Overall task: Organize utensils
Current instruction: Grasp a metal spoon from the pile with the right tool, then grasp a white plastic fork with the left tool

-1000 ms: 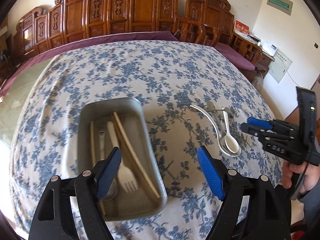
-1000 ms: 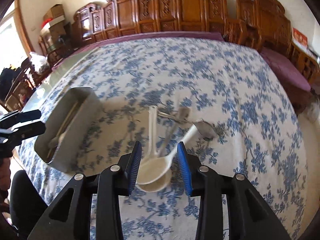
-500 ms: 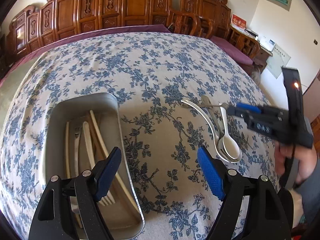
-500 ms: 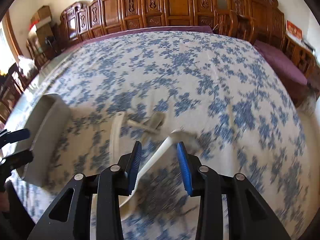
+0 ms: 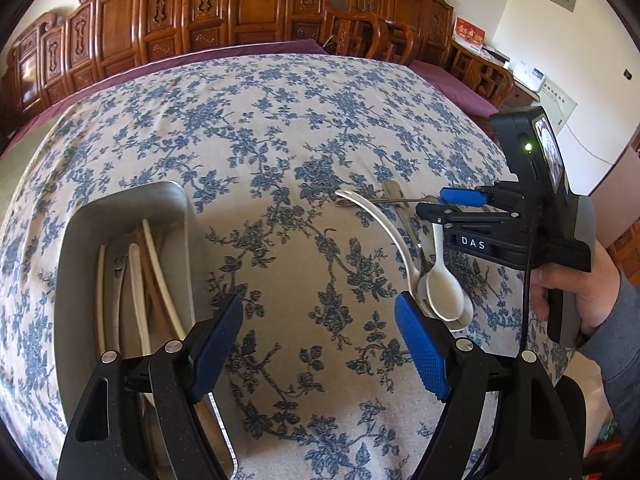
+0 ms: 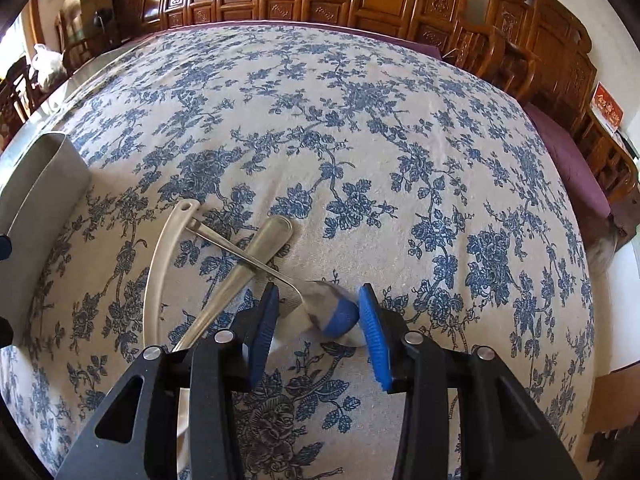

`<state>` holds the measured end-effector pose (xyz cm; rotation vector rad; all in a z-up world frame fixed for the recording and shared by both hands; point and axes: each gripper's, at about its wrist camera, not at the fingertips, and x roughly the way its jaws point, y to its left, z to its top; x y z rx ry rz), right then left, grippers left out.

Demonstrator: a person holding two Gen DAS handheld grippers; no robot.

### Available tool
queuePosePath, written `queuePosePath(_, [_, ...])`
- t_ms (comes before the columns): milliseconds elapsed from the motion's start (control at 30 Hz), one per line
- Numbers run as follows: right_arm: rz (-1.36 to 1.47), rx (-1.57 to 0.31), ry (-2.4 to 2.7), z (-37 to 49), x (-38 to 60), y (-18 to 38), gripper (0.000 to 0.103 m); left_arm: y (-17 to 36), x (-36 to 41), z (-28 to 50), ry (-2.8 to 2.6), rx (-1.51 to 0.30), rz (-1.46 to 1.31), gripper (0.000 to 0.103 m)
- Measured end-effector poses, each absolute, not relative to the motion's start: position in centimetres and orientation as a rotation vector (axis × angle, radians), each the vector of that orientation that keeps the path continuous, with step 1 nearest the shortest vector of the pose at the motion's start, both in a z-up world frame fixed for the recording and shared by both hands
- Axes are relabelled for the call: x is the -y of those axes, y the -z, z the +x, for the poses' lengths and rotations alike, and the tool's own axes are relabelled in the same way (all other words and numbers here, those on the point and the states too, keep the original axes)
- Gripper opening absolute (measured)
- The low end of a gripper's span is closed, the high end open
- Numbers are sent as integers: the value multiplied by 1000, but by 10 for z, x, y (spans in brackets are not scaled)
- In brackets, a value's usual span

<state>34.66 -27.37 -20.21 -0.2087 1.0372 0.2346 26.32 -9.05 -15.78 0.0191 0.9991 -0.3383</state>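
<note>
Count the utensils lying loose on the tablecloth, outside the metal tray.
4, piled crosswise right of the grey metal tray: curved white long-handled spoon, short white soup spoon, broad-handled metal utensil, thin-handled metal spoon with its bowl inside the right hand-held gripper. Others may hide underneath.

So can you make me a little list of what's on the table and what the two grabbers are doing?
tray: metal, holds chopsticks and other long utensils
spoon pile: loose on the tablecloth, right of the tray
left gripper: open, holding nothing, over the cloth
right gripper: open, fingers on either side of a metal spoon's bowl
</note>
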Motion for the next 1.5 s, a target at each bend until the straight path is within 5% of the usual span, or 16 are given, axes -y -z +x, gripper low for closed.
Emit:
queuePosePath(267, [-133,-1036,-240,347,291,191,3,164,105,267,356,-1012,29,75])
queuePosePath(1000, [40,-983,-212,285,335,162,2,190,142,269,458,-1068,-8,74])
queuePosePath(1200, [62,-983,-214,271,339,161,2,202,144,275,459,-1140,-72,54])
queuePosePath(1400, [74,-976,-216,262,338,159,3,198,143,273,460,-1154,-79,11])
queuePosePath(1500, [76,-972,-217,258,336,157,3,192,140,269,449,-1138,-66,6])
